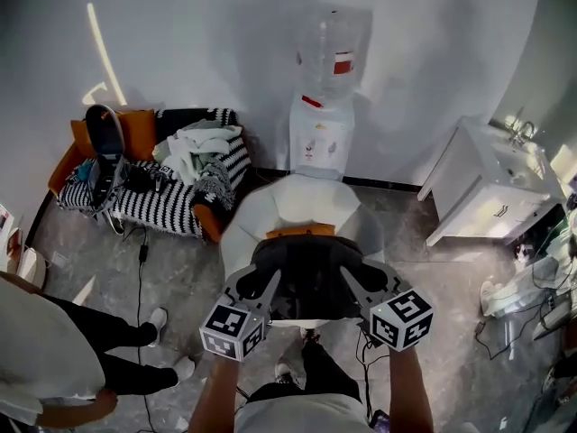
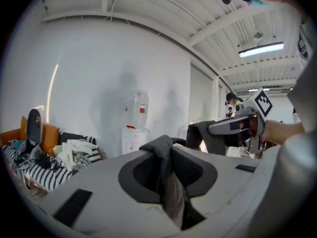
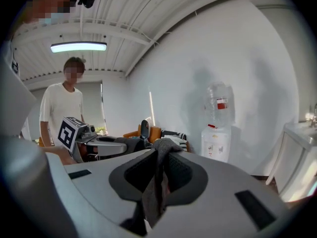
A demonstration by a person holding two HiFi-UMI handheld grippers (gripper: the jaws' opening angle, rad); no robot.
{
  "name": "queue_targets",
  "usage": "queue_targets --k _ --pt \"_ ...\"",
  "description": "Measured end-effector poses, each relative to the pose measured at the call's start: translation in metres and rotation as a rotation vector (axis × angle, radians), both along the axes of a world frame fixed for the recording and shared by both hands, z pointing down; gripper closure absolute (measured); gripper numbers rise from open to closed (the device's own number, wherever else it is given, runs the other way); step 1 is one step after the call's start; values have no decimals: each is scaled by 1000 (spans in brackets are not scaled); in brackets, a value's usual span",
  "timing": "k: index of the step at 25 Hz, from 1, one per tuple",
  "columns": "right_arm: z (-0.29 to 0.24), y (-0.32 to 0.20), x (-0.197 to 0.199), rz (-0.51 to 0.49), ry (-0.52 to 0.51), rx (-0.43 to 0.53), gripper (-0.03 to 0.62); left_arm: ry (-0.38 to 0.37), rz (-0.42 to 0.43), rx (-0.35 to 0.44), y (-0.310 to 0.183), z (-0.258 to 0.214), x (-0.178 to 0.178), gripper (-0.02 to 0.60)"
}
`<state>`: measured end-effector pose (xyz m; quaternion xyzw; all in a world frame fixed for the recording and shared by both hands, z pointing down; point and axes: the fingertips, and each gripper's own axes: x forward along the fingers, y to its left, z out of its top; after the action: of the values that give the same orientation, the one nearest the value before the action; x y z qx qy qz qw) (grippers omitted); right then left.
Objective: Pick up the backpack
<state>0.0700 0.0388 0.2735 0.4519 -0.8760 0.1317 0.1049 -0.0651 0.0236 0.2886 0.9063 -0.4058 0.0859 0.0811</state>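
Looking down from my head, the backpack [image 1: 306, 282] covers the middle of the pale round thing [image 1: 297, 201] beneath it, and I cannot tell what that thing is. My forearms [image 1: 410, 395] run off the bottom edge. A person [image 1: 54, 350] at the left is cut by the picture's edge. The heap [image 1: 194, 152] on the striped sofa [image 1: 167, 207] is too small to sort out. In the left gripper [image 2: 168, 175] view my own jaws fill the lower half and hide all of the backpack but one grey fold; strap or edge, I cannot tell. The right gripper [image 3: 157, 182] view hides it likewise, and there the person's legs are hidden behind the left gripper.
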Motion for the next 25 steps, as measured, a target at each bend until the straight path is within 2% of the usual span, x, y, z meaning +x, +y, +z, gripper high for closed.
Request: queue_targets --k 11,25 --pt "-47 22 -9 -7 -1 109 542 27 -6 89 26 -49 -10 509" --pt "-77 53 -16 -31 -16 176 543 34 -22 167 54 -86 -18 509"
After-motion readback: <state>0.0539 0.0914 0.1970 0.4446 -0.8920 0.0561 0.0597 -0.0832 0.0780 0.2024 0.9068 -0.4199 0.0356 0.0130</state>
